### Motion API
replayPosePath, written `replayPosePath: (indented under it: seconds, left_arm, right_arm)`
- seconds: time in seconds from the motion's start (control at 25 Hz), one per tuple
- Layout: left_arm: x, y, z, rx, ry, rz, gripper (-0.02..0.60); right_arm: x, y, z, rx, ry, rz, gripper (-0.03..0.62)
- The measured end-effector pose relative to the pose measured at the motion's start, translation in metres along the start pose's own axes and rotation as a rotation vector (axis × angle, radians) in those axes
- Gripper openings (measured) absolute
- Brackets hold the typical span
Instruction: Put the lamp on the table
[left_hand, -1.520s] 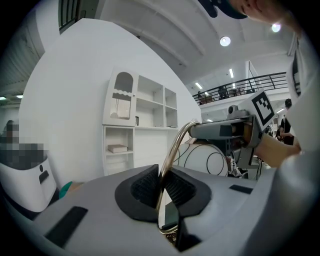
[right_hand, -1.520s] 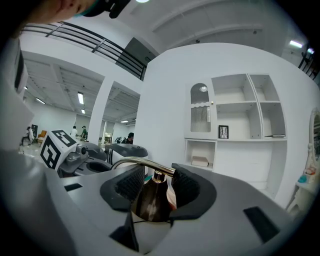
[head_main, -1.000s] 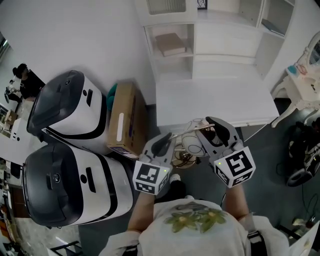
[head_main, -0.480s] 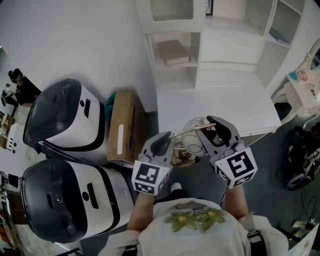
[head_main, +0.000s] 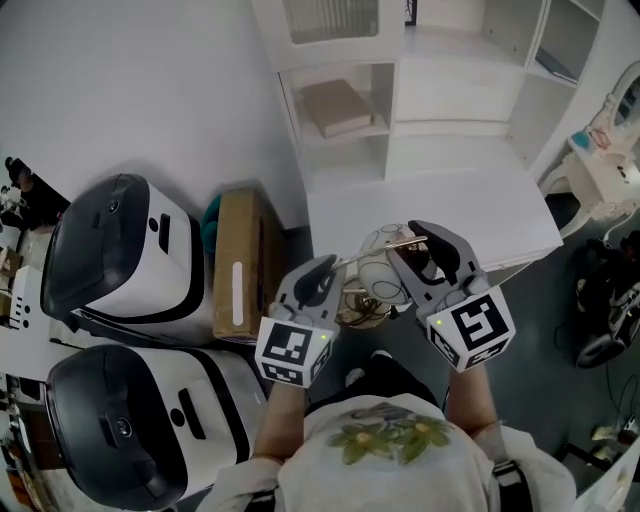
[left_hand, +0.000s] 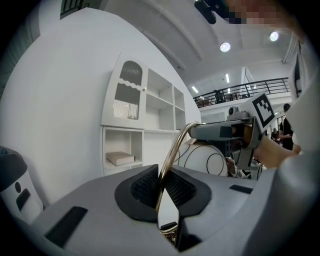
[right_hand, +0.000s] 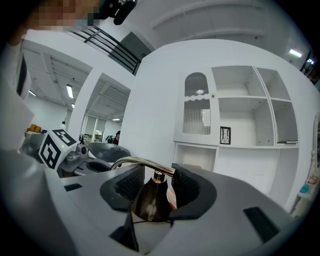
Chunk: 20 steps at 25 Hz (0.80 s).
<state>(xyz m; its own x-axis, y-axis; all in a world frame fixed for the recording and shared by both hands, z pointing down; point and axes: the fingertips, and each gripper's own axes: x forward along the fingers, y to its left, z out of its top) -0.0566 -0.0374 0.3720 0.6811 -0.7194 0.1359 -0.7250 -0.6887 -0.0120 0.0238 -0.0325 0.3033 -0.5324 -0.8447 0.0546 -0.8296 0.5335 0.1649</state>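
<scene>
left gripper (left_hand: 161, 186): the ribbed black fingers (left_hand: 145, 187) are closed almost together on the thin, polished brass arm (left_hand: 172, 150) of the lamp (head_main: 378, 272). the arm rises between the pads and curves over to the right.

right gripper (right_hand: 152, 185): its fingers (right_hand: 186, 186) stand wide, clamped on either side of a dark, glossy, bell-shaped cap (right_hand: 151, 197). the brass arm enters the top of this cap.

below the cap hangs a round white globe shade (left_hand: 207, 161) crossed by fine black lines. an ornate gold-coloured base (head_main: 360, 312) shows between the two grippers in the head view.

location: the lamp is held in the air by both grippers, just at the near edge of the smooth white bench (head_main: 470, 205), not resting on it.

surroundings: a white shelf unit (head_main: 340, 40) stands behind the bench, with a pale book (head_main: 335, 105) lying flat in one compartment. a brown cardboard box (head_main: 238, 265) stands left of the bench, beside two rounded white-and-black machines (head_main: 110, 245).

change from a second ago: both grips are unaltered. the globe, then short of the bench's front edge, now overlaps it in the head view. the box and machines sit further left in that view.
</scene>
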Motion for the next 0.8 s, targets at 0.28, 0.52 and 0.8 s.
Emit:
replayPosePath:
  seconds: [0.28, 0.52, 0.8]
  left_arm:
    - [0.029, 0.027, 0.001, -0.016, 0.002, 0.005, 0.055]
    - [0.056, 0.048, 0.008, -0.005, 0.003, 0.011, 0.055]
    - [0.084, 0.068, 0.014, -0.018, -0.005, 0.022, 0.055]
  right_arm:
    - [0.035, -0.021, -0.004, 0.001, 0.009, 0.014, 0.186]
    - [0.06, -0.044, -0.004, 0.014, 0.015, 0.009, 0.186]
    - [0.089, -0.067, -0.003, -0.003, 0.008, 0.027, 0.186]
